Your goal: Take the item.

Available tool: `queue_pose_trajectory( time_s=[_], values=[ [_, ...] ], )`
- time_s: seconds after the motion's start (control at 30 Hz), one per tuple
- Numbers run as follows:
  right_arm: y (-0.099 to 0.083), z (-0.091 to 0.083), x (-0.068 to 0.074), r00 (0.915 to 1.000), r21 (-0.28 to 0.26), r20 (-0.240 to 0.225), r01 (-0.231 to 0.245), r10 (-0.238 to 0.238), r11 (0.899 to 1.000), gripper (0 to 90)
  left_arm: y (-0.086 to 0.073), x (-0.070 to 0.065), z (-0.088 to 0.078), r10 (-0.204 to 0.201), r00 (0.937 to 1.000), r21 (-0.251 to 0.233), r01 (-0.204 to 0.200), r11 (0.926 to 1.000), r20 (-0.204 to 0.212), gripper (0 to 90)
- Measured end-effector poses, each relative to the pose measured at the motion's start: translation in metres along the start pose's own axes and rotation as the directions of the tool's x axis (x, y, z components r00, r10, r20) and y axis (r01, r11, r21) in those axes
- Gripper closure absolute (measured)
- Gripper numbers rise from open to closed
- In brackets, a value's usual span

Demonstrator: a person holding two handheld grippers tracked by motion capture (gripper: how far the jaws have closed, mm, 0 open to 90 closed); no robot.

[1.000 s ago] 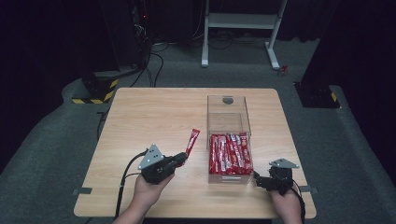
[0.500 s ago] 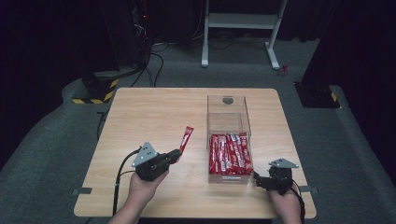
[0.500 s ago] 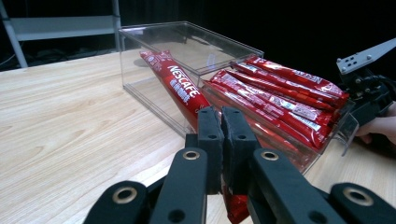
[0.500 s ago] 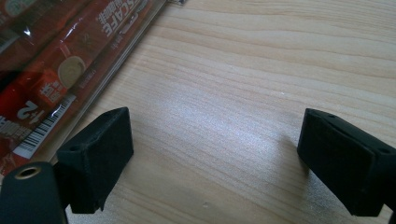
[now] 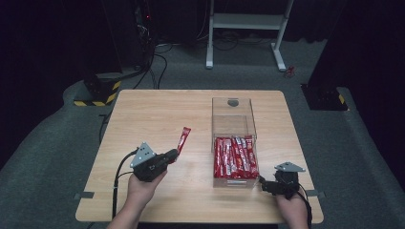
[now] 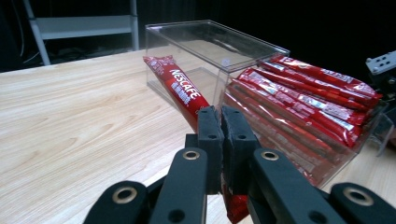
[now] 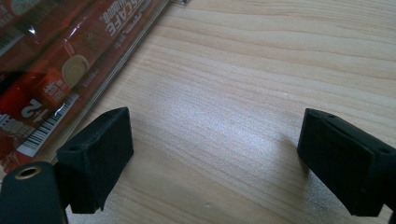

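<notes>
So the left tongs (image 5: 168,157) are clamped shut on one long red Nescafe coffee stick sachet (image 5: 182,140), gripping it at its near, lower end, over the near-left part of the light wooden table (image 5: 157,109). The sachet's long axis runs from the jaws up and away toward the far side, leaning a touch to the right, so its free end points far-right and sits above the table rather than lying on it. In the left gripper view the two black jaws are pressed together on the sachet (image 6: 180,88), with the printed brand name reading along its length and a bit of red wrapper poking out below the jaws. It's to the left of the clear plastic rectangular box (image 5: 233,119), apart from it. That box holds a packed row of matching red sachets (image 5: 235,156) in its near half, all lying with their long axes running near to far; the far half looks bare. The right tongs (image 5: 265,185) sit at the near-right of the table, just by the box's near-right corner, jaws spread wide with nothing between them, just bare wood in the right gripper view (image 7: 212,154).
</notes>
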State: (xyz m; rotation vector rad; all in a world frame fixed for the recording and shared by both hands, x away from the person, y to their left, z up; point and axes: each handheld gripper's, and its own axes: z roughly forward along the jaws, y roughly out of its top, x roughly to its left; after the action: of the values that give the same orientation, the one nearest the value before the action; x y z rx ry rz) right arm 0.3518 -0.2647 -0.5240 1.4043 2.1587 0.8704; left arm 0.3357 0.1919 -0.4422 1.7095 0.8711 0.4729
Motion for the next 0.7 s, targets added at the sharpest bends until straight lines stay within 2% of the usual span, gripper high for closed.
queue_pose_trajectory(
  time_s=[0.7],
  values=[
    [0.0, 0.0, 0.0, 1.0, -0.001, -0.005, 0.004, -0.004, 1.0, 10.2, -0.014, 0.026, 0.002, -0.029, 0.9956, 0.034, 0.032, 0.9989, -0.09, 87.5]
  ],
)
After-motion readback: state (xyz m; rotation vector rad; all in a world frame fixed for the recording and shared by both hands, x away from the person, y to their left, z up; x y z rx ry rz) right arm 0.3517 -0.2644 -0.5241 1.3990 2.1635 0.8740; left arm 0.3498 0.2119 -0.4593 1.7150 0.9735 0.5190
